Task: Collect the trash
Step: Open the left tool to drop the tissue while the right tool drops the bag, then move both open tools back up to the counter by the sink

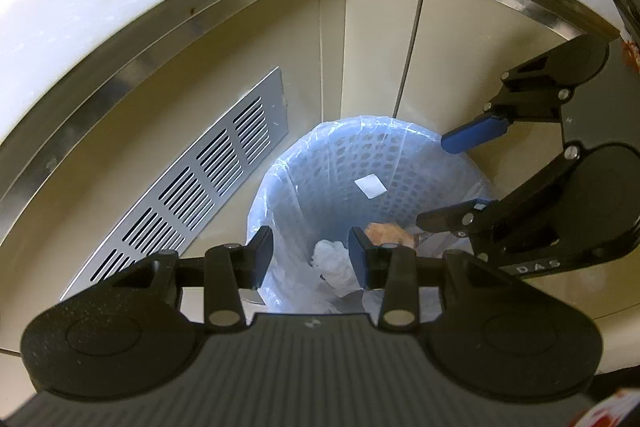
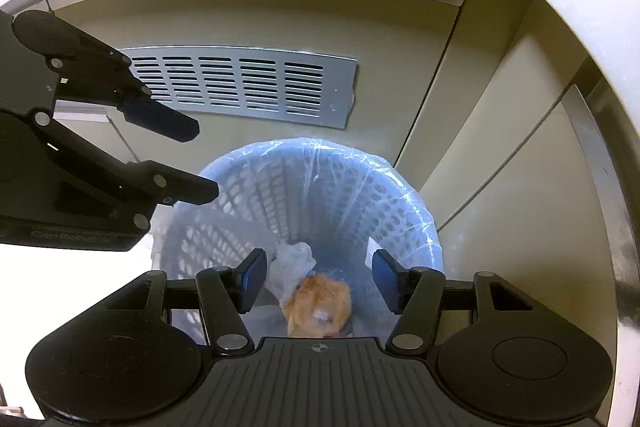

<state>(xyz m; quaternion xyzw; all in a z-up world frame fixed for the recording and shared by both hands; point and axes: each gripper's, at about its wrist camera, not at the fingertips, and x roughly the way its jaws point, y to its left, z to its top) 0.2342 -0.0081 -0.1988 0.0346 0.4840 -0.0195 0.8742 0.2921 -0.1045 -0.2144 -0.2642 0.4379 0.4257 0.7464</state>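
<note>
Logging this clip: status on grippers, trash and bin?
Left gripper open, empty. Right gripper open, empty, above the bin. Orange trash and white crumpled wad lie in lined blue basket. Nothing in the way.

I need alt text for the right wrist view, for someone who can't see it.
The right tool hangs open and empty over a blue perforated bin with a clear liner, an orange crumpled scrap and a white wad lying inside. The left tool, also empty, reaches in from the left, before beige cabinets with a metal vent.

trash (image 2: 320,303) in bin (image 2: 400,215), vent (image 2: 248,83) behind
</note>
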